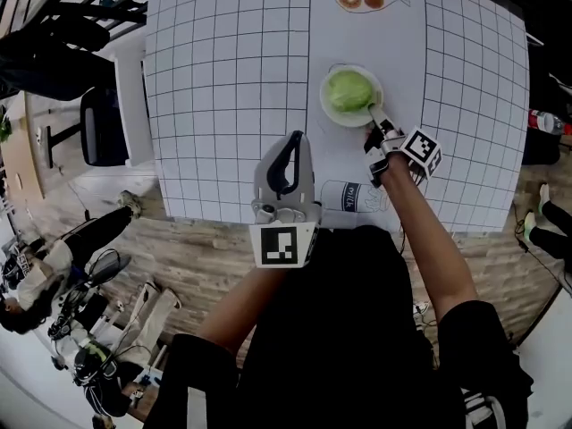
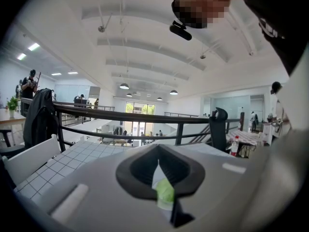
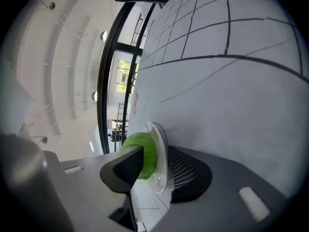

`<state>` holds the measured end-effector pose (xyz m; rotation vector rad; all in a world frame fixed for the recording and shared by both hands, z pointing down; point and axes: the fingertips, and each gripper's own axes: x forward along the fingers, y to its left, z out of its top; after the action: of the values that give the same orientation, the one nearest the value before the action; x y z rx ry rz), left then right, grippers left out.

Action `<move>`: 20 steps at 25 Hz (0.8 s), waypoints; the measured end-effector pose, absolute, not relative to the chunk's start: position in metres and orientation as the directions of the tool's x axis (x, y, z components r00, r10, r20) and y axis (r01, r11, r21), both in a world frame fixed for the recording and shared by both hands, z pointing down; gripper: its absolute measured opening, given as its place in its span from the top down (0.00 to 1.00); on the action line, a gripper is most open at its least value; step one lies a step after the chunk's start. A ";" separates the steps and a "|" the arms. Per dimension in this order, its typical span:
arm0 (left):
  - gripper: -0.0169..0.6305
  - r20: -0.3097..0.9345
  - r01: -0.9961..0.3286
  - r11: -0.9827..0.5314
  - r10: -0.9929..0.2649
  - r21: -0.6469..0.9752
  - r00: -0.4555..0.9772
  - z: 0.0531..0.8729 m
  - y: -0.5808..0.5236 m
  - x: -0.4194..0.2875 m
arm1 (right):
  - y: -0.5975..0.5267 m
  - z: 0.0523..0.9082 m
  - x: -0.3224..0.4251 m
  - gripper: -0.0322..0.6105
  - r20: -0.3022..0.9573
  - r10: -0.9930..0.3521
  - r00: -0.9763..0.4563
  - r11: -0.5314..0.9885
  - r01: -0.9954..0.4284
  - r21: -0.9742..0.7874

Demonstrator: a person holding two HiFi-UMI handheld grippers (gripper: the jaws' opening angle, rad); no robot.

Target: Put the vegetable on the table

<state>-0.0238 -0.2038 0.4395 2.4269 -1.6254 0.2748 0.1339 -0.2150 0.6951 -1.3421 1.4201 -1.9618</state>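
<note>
Grid-marked table [image 1: 206,105] bare across its left half, plate [image 1: 333,114] with cabbage [image 1: 349,89] standing right of centre

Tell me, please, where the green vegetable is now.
In the head view, the green vegetable sits on a plate on the table, right of its centre. The right gripper is at the plate's near rim.

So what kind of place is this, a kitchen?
Probably not a kitchen. It looks like a big open hall: a high arched ceiling with hanging lamps, a black railing, and a grid-printed table that seems set up for recording.
</note>
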 end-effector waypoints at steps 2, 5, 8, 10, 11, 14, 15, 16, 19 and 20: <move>0.96 0.264 -0.923 -0.378 -0.885 0.078 0.385 0.439 -0.200 -0.026 | -0.210 0.695 0.139 0.72 0.490 -0.743 -0.456 -0.436 -0.226 -0.871; 0.96 0.248 -0.919 -0.383 -0.885 0.092 0.394 0.434 -0.194 -0.028 | -0.198 0.693 0.148 0.72 0.496 -0.752 -0.433 -0.447 -0.217 -0.868; 0.96 0.233 -0.915 -0.392 -0.885 0.094 0.403 0.427 -0.187 -0.033 | -0.188 0.682 0.144 0.73 0.483 -0.758 -0.439 -0.414 -0.248 -0.876; 0.96 0.231 -0.910 -0.404 -0.880 0.098 0.416 0.425 -0.179 -0.035 | -0.184 0.668 0.137 0.73 0.466 -0.761 -0.452 -0.357 -0.308 -0.882; 0.96 0.232 -0.906 -0.412 -0.875 0.101 0.424 0.426 -0.175 -0.036 | -0.183 0.659 0.132 0.73 0.454 -0.761 -0.463 -0.324 -0.335 -0.885; 0.96 0.224 -0.893 -0.436 -0.865 0.113 0.450 0.425 -0.165 -0.040 | -0.181 0.632 0.117 0.73 0.414 -0.772 -0.483 -0.252 -0.365 -0.896; 0.96 0.216 -0.889 -0.442 -0.862 0.121 0.458 0.422 -0.161 -0.041 | -0.179 0.623 0.114 0.74 0.401 -0.780 -0.480 -0.241 -0.361 -0.901; 0.96 0.211 -0.886 -0.447 -0.860 0.128 0.464 0.420 -0.156 -0.043 | -0.176 0.614 0.111 0.74 0.389 -0.789 -0.476 -0.235 -0.351 -0.906; 0.96 0.216 -0.877 -0.459 -0.851 0.138 0.479 0.414 -0.141 -0.051 | -0.162 0.591 0.102 0.75 0.363 -0.806 -0.468 -0.240 -0.303 -0.922; 0.96 0.212 -0.875 -0.463 -0.849 0.141 0.484 0.412 -0.138 -0.055 | -0.157 0.583 0.099 0.75 0.362 -0.808 -0.465 -0.240 -0.302 -0.923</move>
<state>-0.0547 -0.1376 0.4116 2.5004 -1.4795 0.1636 0.0993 -0.1569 0.5830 -1.3307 1.6273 -1.7502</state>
